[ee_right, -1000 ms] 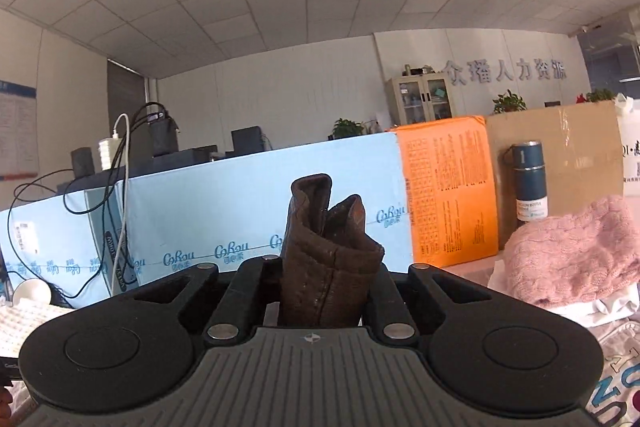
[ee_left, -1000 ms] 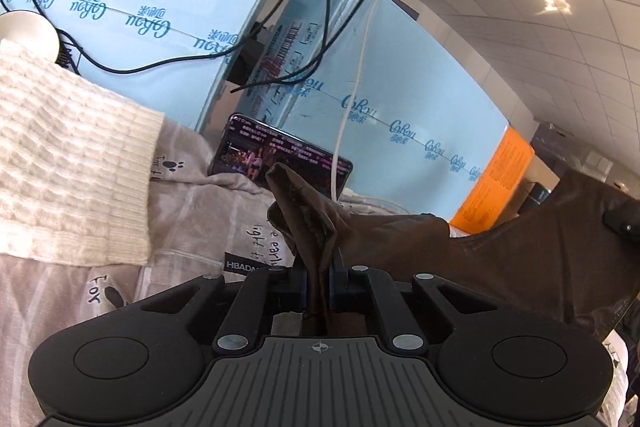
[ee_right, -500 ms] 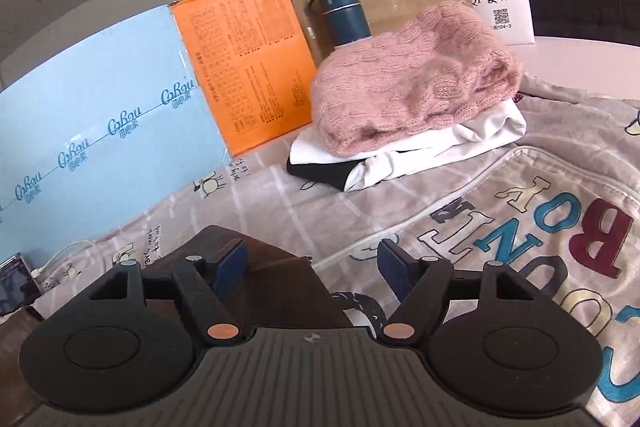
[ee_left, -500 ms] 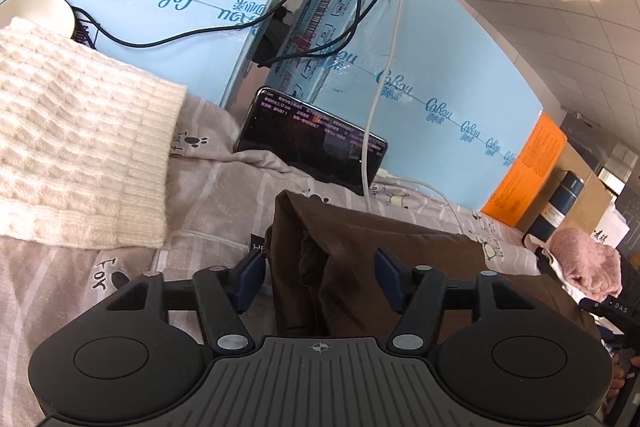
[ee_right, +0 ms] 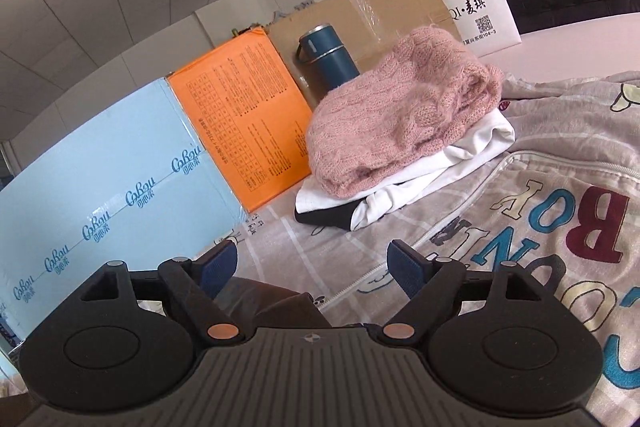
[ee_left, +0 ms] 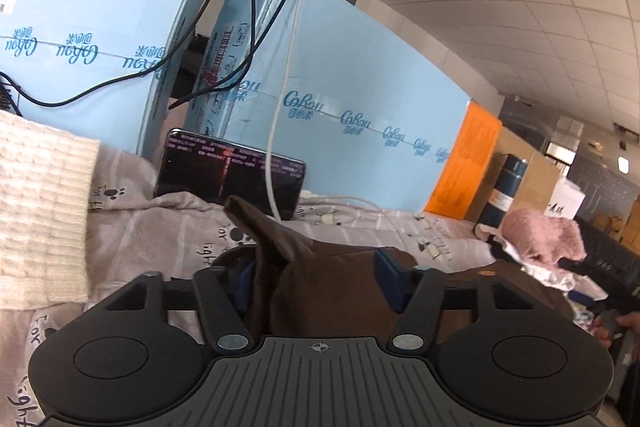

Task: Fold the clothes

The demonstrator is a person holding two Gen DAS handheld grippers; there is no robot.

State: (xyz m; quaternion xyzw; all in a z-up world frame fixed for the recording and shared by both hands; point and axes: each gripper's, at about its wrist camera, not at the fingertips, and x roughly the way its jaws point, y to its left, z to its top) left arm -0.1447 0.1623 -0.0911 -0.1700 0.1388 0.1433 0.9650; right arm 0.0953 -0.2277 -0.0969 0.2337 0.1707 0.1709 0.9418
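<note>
Left wrist: your left gripper [ee_left: 316,279] stood wide, brown garment [ee_left: 320,291] lying slack between its fingers on the sheet [ee_left: 160,211]; soft and limp, so you'd best pinch an edge | phone [ee_left: 230,173], cable [ee_left: 280,99], white knit [ee_left: 40,211] near | Right wrist: your right gripper [ee_right: 310,267] gaped empty above the garment's corner [ee_right: 276,303]; folded pile [ee_right: 400,131], flask [ee_right: 326,57] well apart.

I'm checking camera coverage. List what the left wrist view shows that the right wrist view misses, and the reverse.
Left wrist only: a dark phone with a white cable, black cables, and a cream knitted sweater.

Right wrist only: a white paper bag and large "BOY" lettering on the grey bedsheet.

Both: the brown garment, the pink knitted sweater on a white folded stack, the teal flask, the orange box and blue boxes.
</note>
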